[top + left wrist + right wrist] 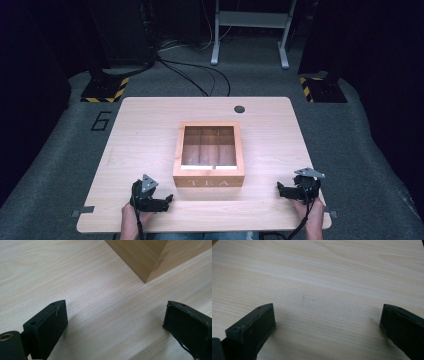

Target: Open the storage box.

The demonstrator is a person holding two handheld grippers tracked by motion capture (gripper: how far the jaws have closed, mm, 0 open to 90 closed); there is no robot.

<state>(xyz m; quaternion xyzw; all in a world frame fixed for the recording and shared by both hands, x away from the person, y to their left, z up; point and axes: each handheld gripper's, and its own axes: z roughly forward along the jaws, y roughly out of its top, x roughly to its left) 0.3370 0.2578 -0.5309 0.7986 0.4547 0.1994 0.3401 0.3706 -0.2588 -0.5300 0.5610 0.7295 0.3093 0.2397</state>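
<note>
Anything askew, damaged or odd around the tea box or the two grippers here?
Nothing stands out. The wooden tea box sits square on the table, lid closed, nothing spilled. The left gripper and right gripper rest open on either side, touching nothing.

Wooden tea box sits upright and closed on the desk.

The box is square and low, made of warm brown wood, with "TEA" lettered on its near front wall. Its lid is a wooden frame around a clear pane, through which wooden dividers and several compartments show. It stands flat around the middle of the desk, its sides parallel to the desk's edges, well short of the round dark hole near the far edge.
</note>
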